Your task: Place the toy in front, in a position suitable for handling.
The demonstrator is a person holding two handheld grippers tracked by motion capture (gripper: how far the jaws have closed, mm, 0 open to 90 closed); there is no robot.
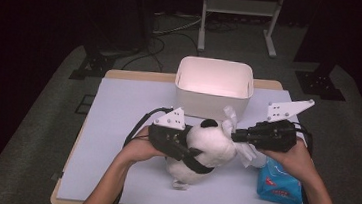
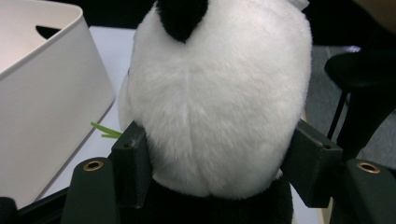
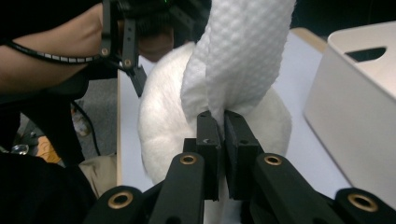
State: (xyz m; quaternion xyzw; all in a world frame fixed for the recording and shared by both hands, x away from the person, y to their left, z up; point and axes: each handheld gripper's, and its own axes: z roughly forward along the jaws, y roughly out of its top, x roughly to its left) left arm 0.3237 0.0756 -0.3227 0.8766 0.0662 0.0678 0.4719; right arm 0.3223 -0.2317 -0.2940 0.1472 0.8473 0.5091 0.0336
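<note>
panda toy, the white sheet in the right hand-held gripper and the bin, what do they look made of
Panda toy: soft plush, going by the short fuzzy white pile with black patches.
White sheet: looks like a paper tissue or wet wipe, matte with a dimpled embossed pattern; which one is unclear.
Bin: probably moulded plastic, with smooth, matte white walls and cut-out handles.

The panda toy is soft plush, its white pile short and matt with a black fuzzy patch on top. The wipe is white cloth-like paper, embossed in a fine quilted pattern. The fingers are matt black plastic, with brass-coloured metal rings set in the arms behind them. The bin is smooth white plastic with a faint sheen. The table has a plain matt pale cover over a wood-look edge. The wipe packet is glossy blue plastic film.
</note>
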